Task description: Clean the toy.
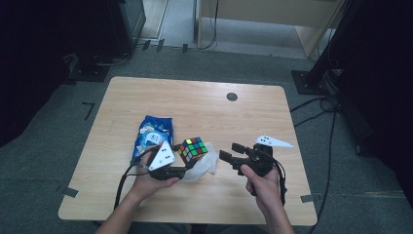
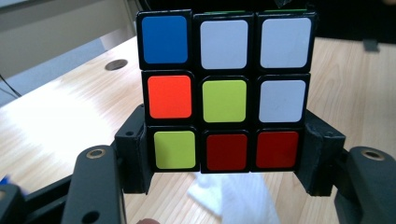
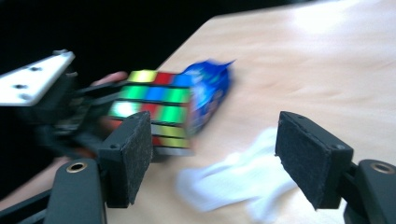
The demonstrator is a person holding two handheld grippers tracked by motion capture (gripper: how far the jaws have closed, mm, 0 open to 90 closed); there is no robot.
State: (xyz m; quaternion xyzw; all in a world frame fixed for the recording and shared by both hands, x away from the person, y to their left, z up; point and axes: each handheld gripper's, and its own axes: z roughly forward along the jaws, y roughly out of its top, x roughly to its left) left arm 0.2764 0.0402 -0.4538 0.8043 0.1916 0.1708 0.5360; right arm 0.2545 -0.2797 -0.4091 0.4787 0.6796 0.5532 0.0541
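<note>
The left gripper (image 1: 182,165) pinches the puzzle cube (image 1: 192,150) between its two pads (one pad on each side face), and holds it a little above the table (image 1: 204,105), toward the near edge. The left hand (image 1: 151,178) comes from the bottom, forearm slanting to the right. The right gripper (image 1: 233,152) points left at the cube, jaws spread with nothing between them. A white tissue (image 1: 207,165) lies under the cube; a blue bag (image 1: 152,130) lies beside it.

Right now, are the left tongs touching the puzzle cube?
Touching. In the left gripper view, the left tongs have both pads pressed against opposite sides of the puzzle cube, holding it above the table.
</note>
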